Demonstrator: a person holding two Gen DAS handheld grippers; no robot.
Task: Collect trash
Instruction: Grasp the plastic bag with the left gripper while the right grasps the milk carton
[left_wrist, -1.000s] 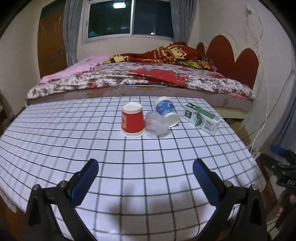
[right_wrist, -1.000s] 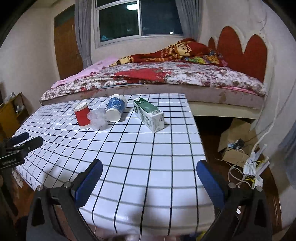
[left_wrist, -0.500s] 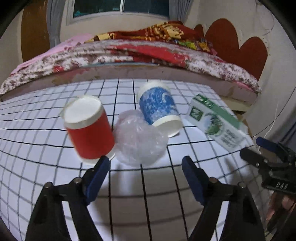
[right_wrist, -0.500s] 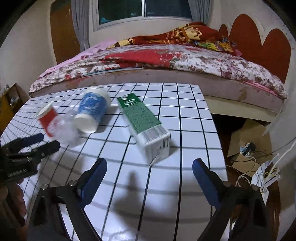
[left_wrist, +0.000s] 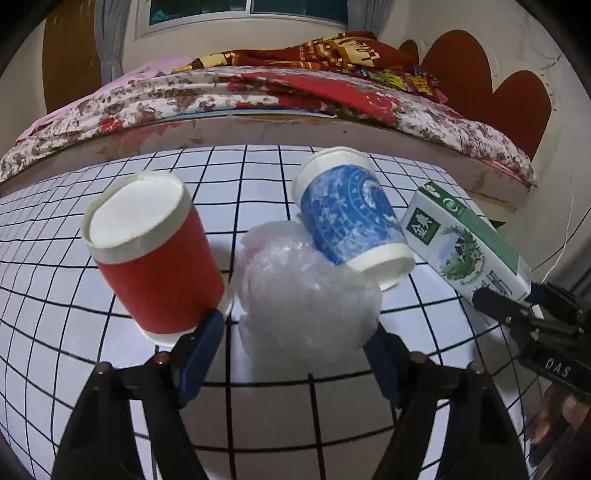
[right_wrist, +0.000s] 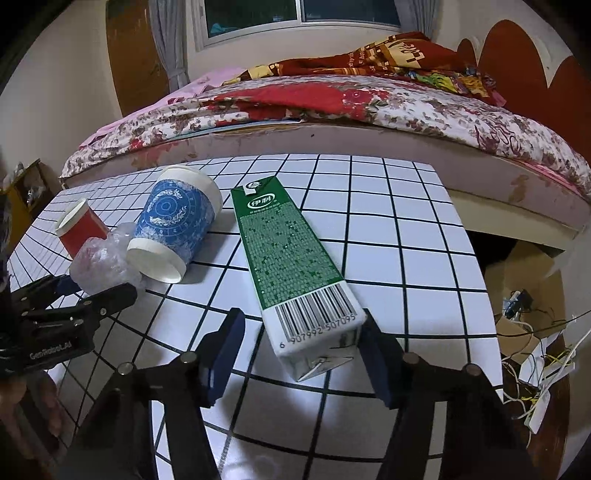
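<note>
On the checked table (left_wrist: 258, 413) stand an upside-down red paper cup (left_wrist: 155, 258), a crumpled clear plastic bag (left_wrist: 306, 291), a blue paper cup (left_wrist: 351, 214) on its side, and a green-and-white milk carton (right_wrist: 295, 266) lying flat. My left gripper (left_wrist: 295, 354) is open, its fingers on either side of the bag's near end. My right gripper (right_wrist: 299, 354) is open around the carton's barcode end, the right finger (right_wrist: 376, 354) close against it. The carton also shows in the left wrist view (left_wrist: 465, 236), and the bag in the right wrist view (right_wrist: 103, 258).
A bed (left_wrist: 295, 96) with floral covers runs along the table's far edge. Right of the table, the floor holds a cardboard box (right_wrist: 524, 273) and loose cables (right_wrist: 535, 373). The table's right edge (right_wrist: 476, 258) is near the carton.
Both grippers moved forward and down to the table. The left one now brackets the plastic bag; the right one now brackets the carton's near end. Both jaws have narrowed somewhat.
</note>
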